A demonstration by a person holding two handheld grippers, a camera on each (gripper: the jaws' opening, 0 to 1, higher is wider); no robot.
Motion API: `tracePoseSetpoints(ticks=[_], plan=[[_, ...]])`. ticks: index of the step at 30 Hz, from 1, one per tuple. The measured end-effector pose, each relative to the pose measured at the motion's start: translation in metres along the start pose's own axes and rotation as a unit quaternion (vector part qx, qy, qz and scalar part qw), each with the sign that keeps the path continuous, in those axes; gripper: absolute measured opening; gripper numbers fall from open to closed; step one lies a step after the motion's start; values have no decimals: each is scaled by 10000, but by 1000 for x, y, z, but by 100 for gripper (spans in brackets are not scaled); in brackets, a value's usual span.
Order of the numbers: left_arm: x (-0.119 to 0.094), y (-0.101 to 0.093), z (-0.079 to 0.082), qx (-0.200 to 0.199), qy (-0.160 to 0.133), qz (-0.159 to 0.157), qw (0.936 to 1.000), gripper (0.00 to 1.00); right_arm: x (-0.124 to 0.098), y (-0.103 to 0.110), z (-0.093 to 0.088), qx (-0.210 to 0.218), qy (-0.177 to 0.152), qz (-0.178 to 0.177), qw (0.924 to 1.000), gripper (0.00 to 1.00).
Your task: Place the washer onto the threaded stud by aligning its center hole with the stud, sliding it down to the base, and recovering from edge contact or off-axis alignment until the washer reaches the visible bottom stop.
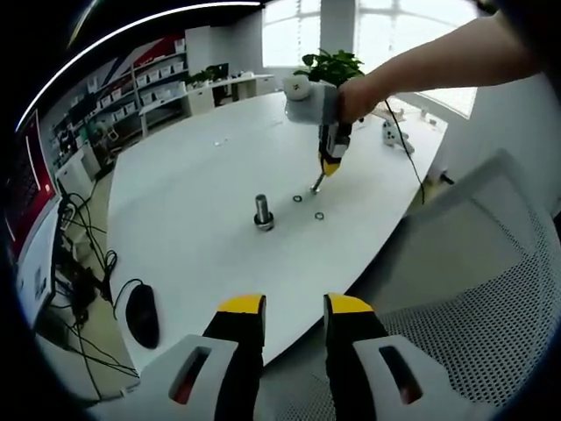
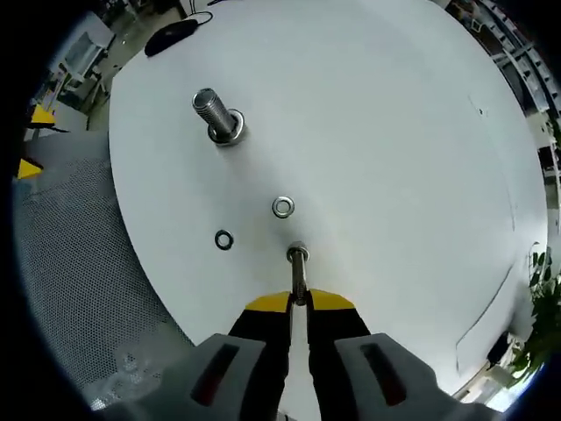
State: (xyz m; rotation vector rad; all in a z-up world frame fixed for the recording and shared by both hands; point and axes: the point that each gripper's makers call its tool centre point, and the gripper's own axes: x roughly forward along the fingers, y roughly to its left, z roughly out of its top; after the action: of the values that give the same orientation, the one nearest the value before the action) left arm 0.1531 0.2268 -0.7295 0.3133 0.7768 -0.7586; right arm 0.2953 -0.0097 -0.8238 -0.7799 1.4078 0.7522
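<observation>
Yellow-tipped jaws of the left gripper (image 1: pixel 294 309) rise up front in the left gripper view, standing apart with nothing between them, hanging back off the near edge of the white table (image 1: pixel 184 210). Sweep left to right from there: a black mouse (image 1: pixel 143 316) on the table's near-left corner, then the threaded stud (image 1: pixel 263 211) upright on its base at mid-table, then two small rings lying flat just right of it, and above those the right gripper (image 1: pixel 318 184) coming down tip-first, a person's hand (image 1: pixel 355 96) and bare forearm reaching in from the upper right.

Switch to the right gripper view: stud (image 2: pixel 216 115) at upper left, a dark ring (image 2: pixel 223 239) below it, a bright washer (image 2: pixel 282 207) lying loose further right, and just beside that the right gripper's (image 2: pixel 299 303) jaws, pressed together on a slim metal pin (image 2: pixel 297 267) whose tip carries a washer-like ring (image 2: pixel 297 253). Whether that ring is truly seated on the pin is too small to call.

So I read this as the carry stage, with the stud well apart from the tip. Next move calls for swinging over the stud top, squaring the hole to the axis, then easing down to the base. The tool is pitched steeply downward, wrist high.
</observation>
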Motion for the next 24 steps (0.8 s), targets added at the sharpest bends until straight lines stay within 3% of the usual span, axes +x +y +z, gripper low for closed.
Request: tracePoseSetpoints(ticks=[12,24], plan=[[0,0,0,-7,8,10,10000,24,3,-1,6,-83,390,124,9991,8],[0,1,-1,-9,35,9,10000,24,3,-4,12,-154,450,156,9987,8]])
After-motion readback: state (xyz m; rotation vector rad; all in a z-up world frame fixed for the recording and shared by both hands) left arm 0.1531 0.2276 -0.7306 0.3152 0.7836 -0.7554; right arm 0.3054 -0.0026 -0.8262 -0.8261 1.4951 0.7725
